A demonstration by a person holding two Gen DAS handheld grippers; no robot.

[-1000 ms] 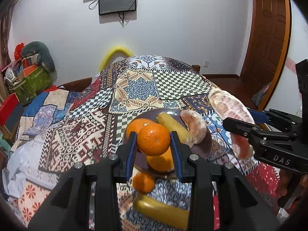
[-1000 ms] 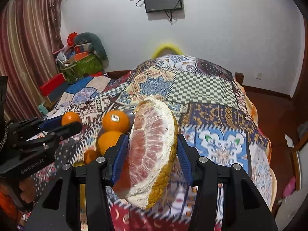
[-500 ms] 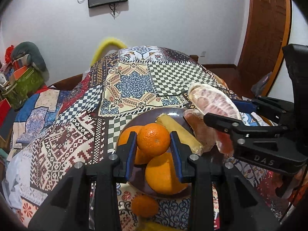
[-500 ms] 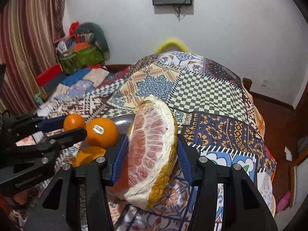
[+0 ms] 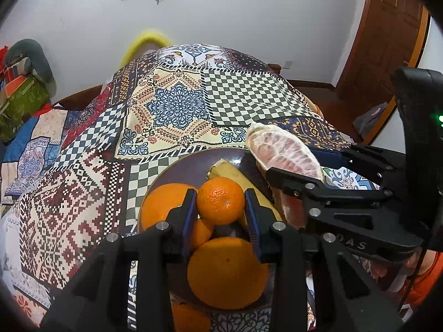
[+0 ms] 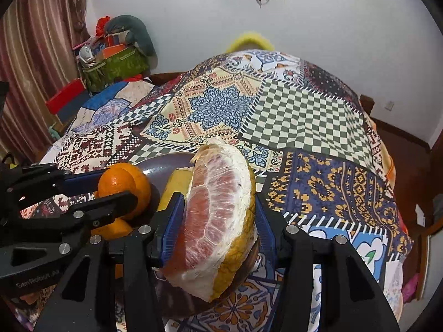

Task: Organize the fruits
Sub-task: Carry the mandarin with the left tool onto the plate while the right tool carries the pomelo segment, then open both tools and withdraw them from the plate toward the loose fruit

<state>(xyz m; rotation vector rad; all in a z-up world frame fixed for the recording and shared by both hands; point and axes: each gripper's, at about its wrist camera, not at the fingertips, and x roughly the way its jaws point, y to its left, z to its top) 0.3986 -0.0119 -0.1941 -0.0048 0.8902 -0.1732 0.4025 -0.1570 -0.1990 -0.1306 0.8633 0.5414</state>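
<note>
Over the patchwork cloth (image 5: pixel 177 108), a small orange (image 5: pixel 221 200) is gripped by the left gripper (image 5: pixel 221 207) and a pomelo wedge (image 6: pixel 218 215) by the right gripper (image 6: pixel 218 224), the plate (image 5: pixel 177 166) lying just below both.

Orange mandarin (image 5: pixel 220 200); pink-fleshed pomelo wedge (image 6: pixel 218 221), white pith, yellow rind. Dull purple plate (image 5: pixel 177 166). Patchwork cloth (image 5: pixel 177 110): green-white checks, blue medallion on cream, maroon geometric weave. Blue-padded black fingers (image 5: pixel 250 215).

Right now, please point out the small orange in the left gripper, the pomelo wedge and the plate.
small orange (image 5: pixel 220 200), left wrist view, middle of its peel
pomelo wedge (image 6: pixel 213 215), right wrist view, pink cut flesh
plate (image 5: pixel 180 167), left wrist view, bare purple inside
</note>
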